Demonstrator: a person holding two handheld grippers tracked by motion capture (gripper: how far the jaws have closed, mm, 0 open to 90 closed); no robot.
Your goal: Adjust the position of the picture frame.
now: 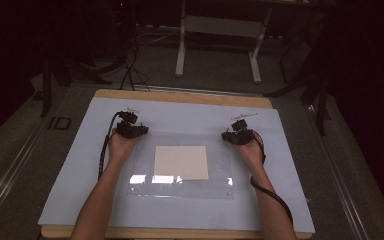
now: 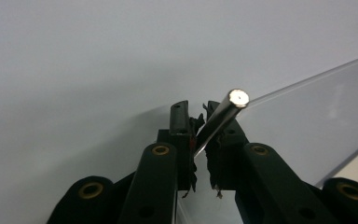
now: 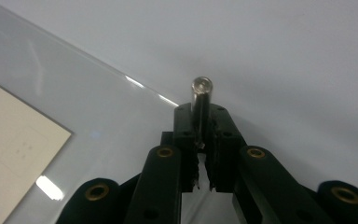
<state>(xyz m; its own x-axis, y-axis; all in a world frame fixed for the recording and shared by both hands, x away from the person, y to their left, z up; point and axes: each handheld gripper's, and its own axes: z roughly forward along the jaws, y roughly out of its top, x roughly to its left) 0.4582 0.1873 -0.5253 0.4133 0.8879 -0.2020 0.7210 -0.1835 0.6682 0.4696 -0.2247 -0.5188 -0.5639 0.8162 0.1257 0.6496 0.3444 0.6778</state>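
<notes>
You hold a metal rod (image 2: 221,116) clenched in your left gripper (image 1: 132,129) and another rod (image 3: 200,100) in your right gripper (image 1: 237,136), both poised near the far corners of the clear sheet (image 1: 145,170) mid-bench, apparently ready to lower onto it.

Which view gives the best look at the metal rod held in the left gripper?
The left gripper view: the metal rod sits close up, clamped between the left gripper's jaws, its round end facing the camera. The high view shows it as a thin pale sliver above that gripper, over the white sheet.
</notes>
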